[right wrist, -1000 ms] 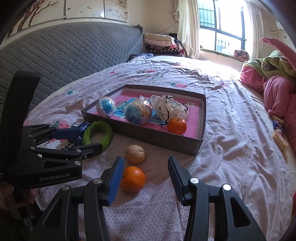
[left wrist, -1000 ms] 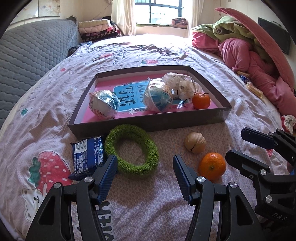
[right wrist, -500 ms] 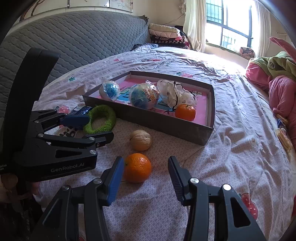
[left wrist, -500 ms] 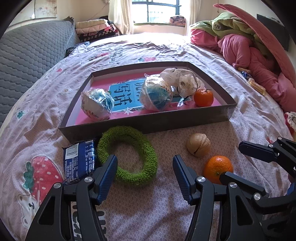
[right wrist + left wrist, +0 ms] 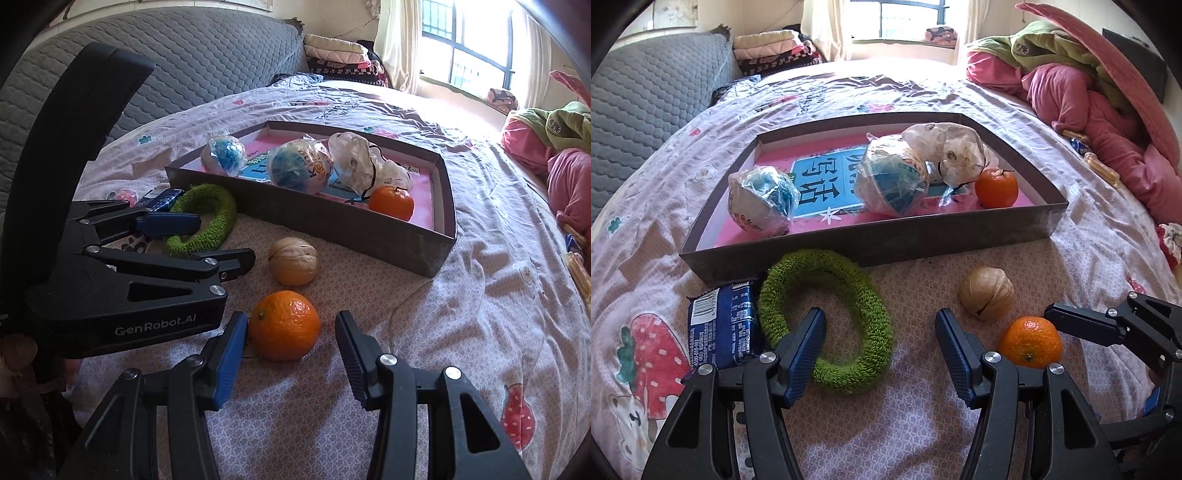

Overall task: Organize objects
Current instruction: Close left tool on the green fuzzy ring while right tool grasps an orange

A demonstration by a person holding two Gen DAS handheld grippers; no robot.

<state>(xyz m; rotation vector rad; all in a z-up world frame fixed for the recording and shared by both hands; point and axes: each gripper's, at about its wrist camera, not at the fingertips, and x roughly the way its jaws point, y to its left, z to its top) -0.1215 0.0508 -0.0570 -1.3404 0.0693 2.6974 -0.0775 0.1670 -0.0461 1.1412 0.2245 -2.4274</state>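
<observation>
- The left wrist view looks steeply down along its fingers, close over the bedspread (image 5: 923,424), facing the window.
- The right wrist view sits just beside it, angled toward the grey headboard (image 5: 184,55).
- Both share the brown tray (image 5: 886,243), the loose orange (image 5: 284,325) and probably the walnut (image 5: 988,297).

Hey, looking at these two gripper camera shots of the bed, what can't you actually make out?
- Blue snack packet: in the left wrist view the print is too small to read; in the right wrist view the left gripper hides most of it.
- Green ring: its near edge is hidden behind a left finger.
- Right gripper: cut off by the left view's right edge.
- Wrapped balls in the box: crinkled plastic obscures their contents.
</observation>
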